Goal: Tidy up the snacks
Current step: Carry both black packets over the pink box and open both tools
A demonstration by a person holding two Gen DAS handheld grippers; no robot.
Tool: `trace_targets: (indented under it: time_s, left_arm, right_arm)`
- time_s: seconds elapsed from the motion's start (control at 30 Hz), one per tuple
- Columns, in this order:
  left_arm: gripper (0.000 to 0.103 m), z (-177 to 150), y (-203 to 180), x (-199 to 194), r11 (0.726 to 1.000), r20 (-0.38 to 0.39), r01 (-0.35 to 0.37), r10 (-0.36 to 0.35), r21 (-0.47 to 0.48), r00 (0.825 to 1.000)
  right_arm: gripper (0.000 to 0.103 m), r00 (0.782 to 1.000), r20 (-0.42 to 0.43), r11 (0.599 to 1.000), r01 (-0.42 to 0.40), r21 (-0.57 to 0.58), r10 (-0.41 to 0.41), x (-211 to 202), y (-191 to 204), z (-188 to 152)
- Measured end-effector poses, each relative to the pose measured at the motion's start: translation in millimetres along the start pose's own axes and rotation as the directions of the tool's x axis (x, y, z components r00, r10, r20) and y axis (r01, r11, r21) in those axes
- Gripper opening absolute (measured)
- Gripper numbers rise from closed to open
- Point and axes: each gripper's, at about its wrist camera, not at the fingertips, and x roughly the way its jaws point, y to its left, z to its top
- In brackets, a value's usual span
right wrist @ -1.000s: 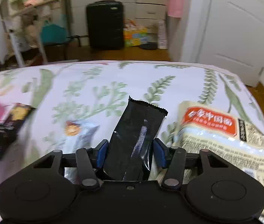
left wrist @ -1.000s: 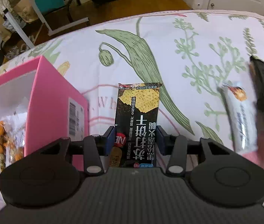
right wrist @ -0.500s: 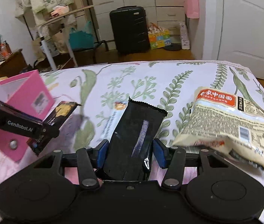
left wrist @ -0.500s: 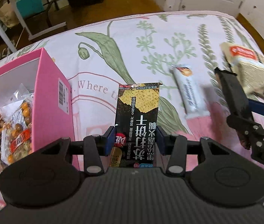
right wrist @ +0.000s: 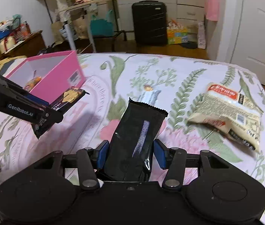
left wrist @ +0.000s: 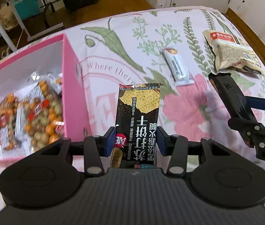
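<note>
Left claw (left wrist: 135, 138) clamps cracker pack (left wrist: 138, 120) | right claw (right wrist: 130, 153) clamps black packet (right wrist: 136, 140) | pink box (left wrist: 70, 86) alongside, contents blurred, perhaps nuts

Glossy foil cracker packet (left wrist: 138, 116), shiny black wrapper (right wrist: 134, 140), smooth pink cardboard box (left wrist: 72, 93), matt printed cloth bedspread (left wrist: 132, 37).

On the bed (left wrist: 125, 37), the box (left wrist: 70, 93) sits at the left with snack bags (left wrist: 36, 116) in it. A bar (left wrist: 176, 66) lies right of the box, and a noodle pack (left wrist: 232, 54) lies further right, near the edge.
</note>
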Motion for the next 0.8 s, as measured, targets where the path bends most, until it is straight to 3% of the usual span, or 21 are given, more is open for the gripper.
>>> trace_targets:
  time_s: [0.53,0.63,0.8]
  left_arm:
    - [0.045,-18,29,-73,1.0,0.066,0.021,-0.021,-0.008,0.998]
    - [0.045,-22,48,-87,0.997,0.094,0.038,-0.032,-0.061,0.995]
    - [0.045,-29,92,-105,0.985,0.152,0.011,0.015,-0.17,0.988]
  right_arm:
    - [0.057,0.985,0.039,0.98,-0.166,-0.112,0.171,-30,69,28]
    - [0.057,0.98,0.045,0.972,-0.185,-0.148,0.193,-31,87,40]
    - [0.057,0.971,0.06,0.954,-0.216,-0.209,0.233,-26,115,64]
